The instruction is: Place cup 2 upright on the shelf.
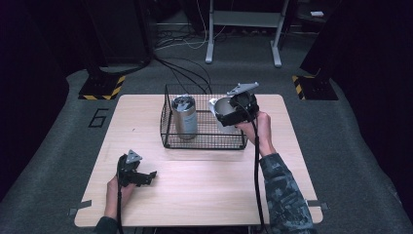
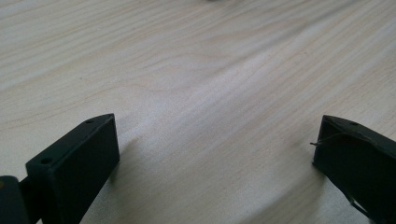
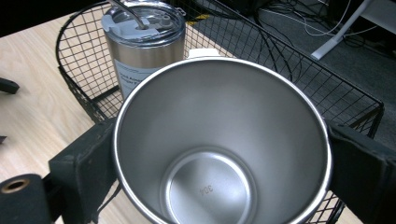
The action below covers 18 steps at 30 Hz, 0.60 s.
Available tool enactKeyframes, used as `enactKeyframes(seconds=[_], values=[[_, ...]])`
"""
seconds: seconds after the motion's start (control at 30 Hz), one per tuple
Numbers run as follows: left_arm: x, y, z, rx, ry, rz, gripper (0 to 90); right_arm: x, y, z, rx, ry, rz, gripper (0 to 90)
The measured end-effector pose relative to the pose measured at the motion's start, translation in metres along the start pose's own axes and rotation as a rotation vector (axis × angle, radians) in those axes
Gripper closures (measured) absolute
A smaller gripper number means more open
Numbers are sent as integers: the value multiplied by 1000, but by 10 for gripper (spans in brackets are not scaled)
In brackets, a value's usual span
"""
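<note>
A: Nearest us, what is the left gripper (image 1: 146, 176) doing?

B: It rests low on the wooden table (image 1: 204, 195), jaws spread wide, nothing between them.

A: And farther off?

B: The right gripper (image 3: 222, 154) pinches an open steel cup (image 3: 219, 140) by its sides, held over the wire basket (image 1: 168, 131).

A: Beyond that?

B: A lidded steel tumbler (image 1: 185, 116) stands upright inside the basket's left part.

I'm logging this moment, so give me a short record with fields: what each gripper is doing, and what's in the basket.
right gripper: shut on open steel cup, at the basket's right end
left gripper: open, holding nothing, low over wooden table
wire basket: holds lidded steel tumbler, upright
open steel cup interior: bare, nothing inside
</note>
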<state>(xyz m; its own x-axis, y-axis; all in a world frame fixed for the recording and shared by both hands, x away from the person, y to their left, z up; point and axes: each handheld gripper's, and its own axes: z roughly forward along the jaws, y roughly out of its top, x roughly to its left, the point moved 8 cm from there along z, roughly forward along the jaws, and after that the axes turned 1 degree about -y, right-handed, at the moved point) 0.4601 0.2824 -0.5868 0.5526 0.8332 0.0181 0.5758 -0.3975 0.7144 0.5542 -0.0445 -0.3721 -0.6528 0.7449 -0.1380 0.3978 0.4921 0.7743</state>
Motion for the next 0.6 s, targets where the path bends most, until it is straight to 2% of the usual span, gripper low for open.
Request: enactKeyframes(seconds=[0.1, 0.13, 0.23, 0.27, 0.3, 0.37, 0.4, 0.43, 0.53, 0.6], values=[[0, 0, 0, 0, 0, 0, 0, -1, 2, 3, 1, -3, 3, 60], [0, 0, 0, 4, -1, 4, 0, -2, 3, 5, -2, -1, -11, 59], [0, 0, 0, 4, -1, 4, 0, -2, 4, 7, 4, -4, 7, 59], [0, 0, 0, 3, -1, 4, 0, -3, 6, 10, -2, -5, -6, 59], [0, 0, 0, 3, -1, 4, 0, -2, 5, 10, 15, -8, 10, 59], [0, 0, 0, 3, -1, 4, 0, -4, 6, 14, 12, -9, -14, 59], [0, 0, 0, 3, -1, 4, 0, -4, 6, 16, 13, -13, 2, 59], [0, 0, 0, 4, 0, 5, 0, -5, 7, 17, 10, -15, -15, 59], [0, 0, 0, 3, -1, 4, 0, -6, 6, 21, 34, -25, 0, 59], [0, 0, 0, 4, -1, 4, 0, -7, 7, 24, 25, -21, -7, 59]])
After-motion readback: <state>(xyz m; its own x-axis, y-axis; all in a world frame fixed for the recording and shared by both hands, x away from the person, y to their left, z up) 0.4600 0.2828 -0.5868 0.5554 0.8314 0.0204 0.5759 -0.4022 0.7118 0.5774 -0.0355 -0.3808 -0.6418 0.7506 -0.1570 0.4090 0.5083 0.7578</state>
